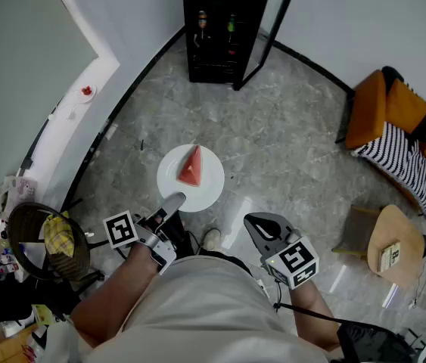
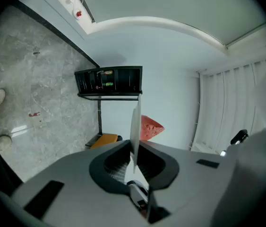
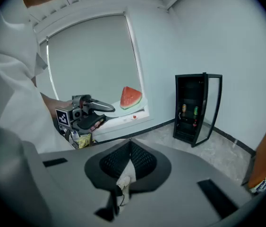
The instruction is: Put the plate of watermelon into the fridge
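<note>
A white plate (image 1: 206,190) carries a red watermelon wedge (image 1: 191,167) and hangs level above the grey floor. My left gripper (image 1: 176,200) is shut on the plate's near rim. In the left gripper view the plate (image 2: 135,119) shows edge-on between the closed jaws, with the wedge (image 2: 150,127) on its right. The black fridge (image 1: 219,26) stands ahead by the wall, bottles inside, its glass door (image 1: 267,29) swung open. My right gripper (image 1: 264,227) hangs shut and empty to the plate's right. From the right gripper view I see the left gripper (image 3: 90,114), the wedge (image 3: 131,97) and the fridge (image 3: 193,109).
An orange chair (image 1: 383,108) with a striped cloth stands at the right. A round wooden stool (image 1: 394,244) with a book sits near it. A dark basket (image 1: 46,242) with a yellow cloth is at the left, by a white ledge (image 1: 76,104). My shoe (image 1: 211,238) is below.
</note>
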`<state>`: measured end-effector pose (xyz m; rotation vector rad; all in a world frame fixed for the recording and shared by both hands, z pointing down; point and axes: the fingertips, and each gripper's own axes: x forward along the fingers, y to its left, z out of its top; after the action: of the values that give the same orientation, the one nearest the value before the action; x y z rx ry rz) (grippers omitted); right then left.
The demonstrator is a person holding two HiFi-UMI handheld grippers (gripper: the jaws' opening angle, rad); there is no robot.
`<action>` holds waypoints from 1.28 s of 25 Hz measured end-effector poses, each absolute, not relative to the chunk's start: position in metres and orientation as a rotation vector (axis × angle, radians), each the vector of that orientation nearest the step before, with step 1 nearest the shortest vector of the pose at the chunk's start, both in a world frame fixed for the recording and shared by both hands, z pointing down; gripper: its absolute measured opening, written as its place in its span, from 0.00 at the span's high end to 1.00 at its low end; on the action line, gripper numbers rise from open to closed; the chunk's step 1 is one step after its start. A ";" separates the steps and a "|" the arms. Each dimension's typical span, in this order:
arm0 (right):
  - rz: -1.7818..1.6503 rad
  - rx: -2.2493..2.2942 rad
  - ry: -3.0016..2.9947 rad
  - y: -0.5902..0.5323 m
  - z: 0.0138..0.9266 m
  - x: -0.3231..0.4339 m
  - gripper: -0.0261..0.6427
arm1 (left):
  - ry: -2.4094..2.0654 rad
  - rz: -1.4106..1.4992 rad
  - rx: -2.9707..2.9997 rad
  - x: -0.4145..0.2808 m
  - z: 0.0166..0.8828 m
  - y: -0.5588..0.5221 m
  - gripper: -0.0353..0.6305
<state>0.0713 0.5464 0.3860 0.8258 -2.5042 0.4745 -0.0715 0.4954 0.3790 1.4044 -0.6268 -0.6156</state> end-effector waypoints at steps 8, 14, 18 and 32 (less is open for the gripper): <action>0.501 0.807 -2.504 0.558 0.389 0.088 0.94 | -0.627 -0.616 1.400 -0.054 0.380 0.493 0.90; 0.443 0.836 -2.494 0.524 0.394 0.097 0.80 | -0.628 -0.606 1.406 -0.049 0.386 0.455 0.90; 0.462 0.907 -2.505 0.492 0.394 0.096 0.78 | -0.612 -0.601 1.425 -0.052 0.389 0.416 0.90; 0.553 1.124 -2.370 0.274 0.400 0.081 0.78 | -0.543 -0.540 1.470 -0.073 0.400 0.176 0.90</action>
<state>0.0810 0.2738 0.3996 1.1241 -2.3704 0.5526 -0.0735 0.1763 0.4003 1.4704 -0.5431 -0.5401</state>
